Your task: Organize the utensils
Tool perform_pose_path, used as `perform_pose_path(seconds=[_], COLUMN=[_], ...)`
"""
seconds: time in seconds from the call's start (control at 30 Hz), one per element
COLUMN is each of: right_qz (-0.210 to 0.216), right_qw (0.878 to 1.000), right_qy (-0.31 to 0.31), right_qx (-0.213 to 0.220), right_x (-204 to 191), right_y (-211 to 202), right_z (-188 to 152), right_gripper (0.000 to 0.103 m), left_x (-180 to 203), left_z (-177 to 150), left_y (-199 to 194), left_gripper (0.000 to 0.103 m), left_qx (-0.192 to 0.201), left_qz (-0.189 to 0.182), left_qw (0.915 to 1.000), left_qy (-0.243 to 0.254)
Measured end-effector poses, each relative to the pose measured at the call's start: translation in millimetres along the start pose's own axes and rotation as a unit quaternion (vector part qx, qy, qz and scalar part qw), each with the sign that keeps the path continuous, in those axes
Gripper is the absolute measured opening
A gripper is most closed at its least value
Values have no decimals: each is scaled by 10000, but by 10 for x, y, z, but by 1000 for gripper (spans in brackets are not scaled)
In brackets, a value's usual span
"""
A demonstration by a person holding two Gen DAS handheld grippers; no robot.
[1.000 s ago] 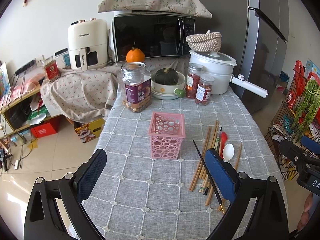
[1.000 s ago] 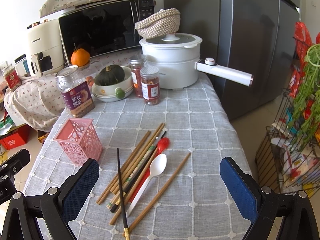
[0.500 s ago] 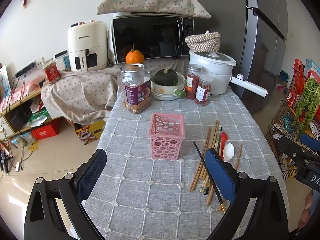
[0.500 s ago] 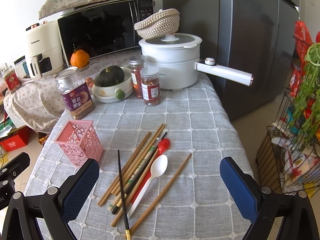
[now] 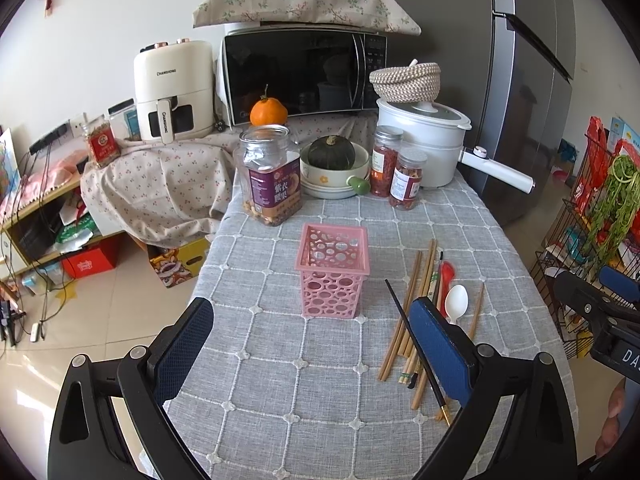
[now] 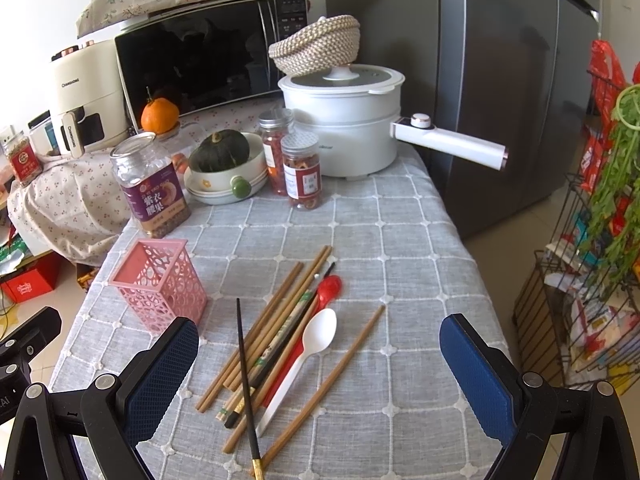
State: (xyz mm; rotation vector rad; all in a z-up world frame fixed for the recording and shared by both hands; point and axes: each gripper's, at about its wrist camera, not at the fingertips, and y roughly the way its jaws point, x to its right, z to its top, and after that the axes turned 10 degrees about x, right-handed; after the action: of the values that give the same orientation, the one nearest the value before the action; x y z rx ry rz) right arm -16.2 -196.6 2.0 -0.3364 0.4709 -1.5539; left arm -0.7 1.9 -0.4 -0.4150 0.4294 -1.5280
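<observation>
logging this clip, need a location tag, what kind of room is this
Most likely a home kitchen or dining corner. A microwave and air fryer stand behind the cloth-covered table, a tall grey fridge is beside it, and an electric pot shares the table with jars of food.

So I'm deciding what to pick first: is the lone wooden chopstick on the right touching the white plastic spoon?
Apart. The right wrist view shows bare grey tablecloth between the lone wooden chopstick and the white plastic spoon along their whole length.
</observation>
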Motion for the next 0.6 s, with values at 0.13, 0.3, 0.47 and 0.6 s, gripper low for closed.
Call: perform_pose_path(seconds=[0.13,0.3,0.47,0.6], right_qz=[5,16,27,75], right_qw=[10000,10000,10000,9999], right_qy=[-8,-31,-16,43], right_qx=[-1,-10,-26,-90], right_x=[1,-13,-13,-9], right_y=[2,10,15,46], right_z=[2,0,-2,2], right_gripper=[100,100,100,100], left_x=[16,40,53,62], left_z=[-15,-26,-37,-46], left_y=[14,11,29,66], left_gripper=[100,100,100,100], left_qx=[9,38,-31,-99], left_qz=[-31,-63,-162,-311], left_qw=[10000,10000,9999,9995], left_qy=[4,53,25,13])
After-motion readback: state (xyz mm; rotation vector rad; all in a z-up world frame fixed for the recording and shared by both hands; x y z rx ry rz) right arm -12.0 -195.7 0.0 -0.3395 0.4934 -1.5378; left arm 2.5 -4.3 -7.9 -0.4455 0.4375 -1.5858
